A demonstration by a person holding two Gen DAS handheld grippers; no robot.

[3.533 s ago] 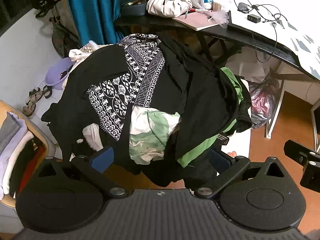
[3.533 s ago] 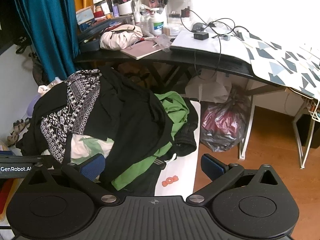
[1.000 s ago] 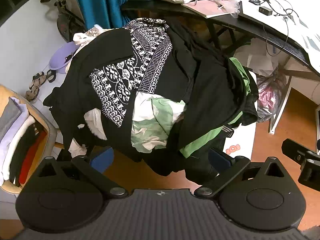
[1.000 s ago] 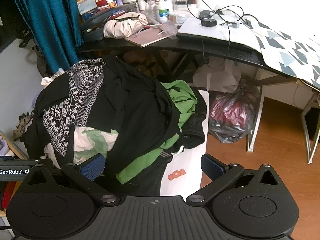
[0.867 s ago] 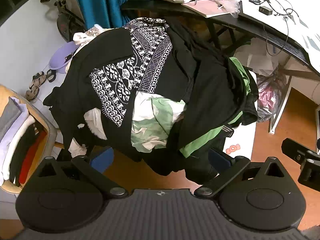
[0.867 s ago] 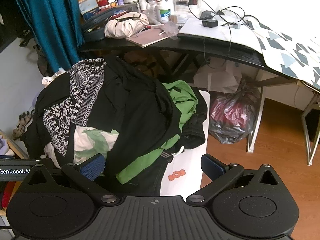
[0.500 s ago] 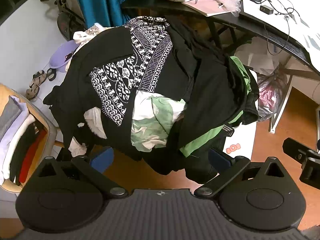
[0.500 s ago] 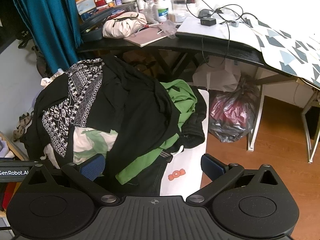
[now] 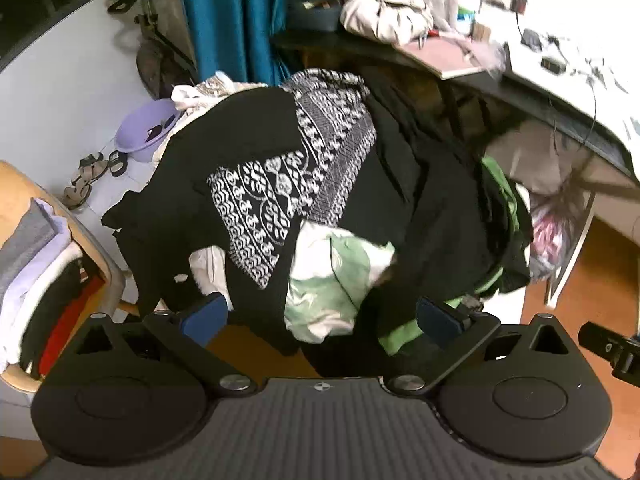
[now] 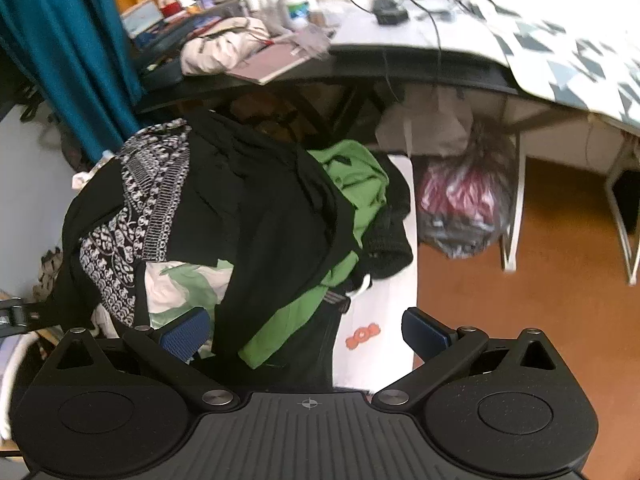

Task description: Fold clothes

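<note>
The big pile of clothes point(image 9: 320, 200) sits straight ahead of both tools. The left gripper point(image 9: 320, 318) and right gripper point(image 10: 306, 328) are wide open and hold nothing. The pale green cloth point(image 9: 332, 284) hangs nearest the left one.

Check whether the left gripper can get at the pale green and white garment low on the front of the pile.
Probably yes: the left gripper is open, and the green and white garment hangs exposed between its fingers, nothing covering its lower edge.
</note>
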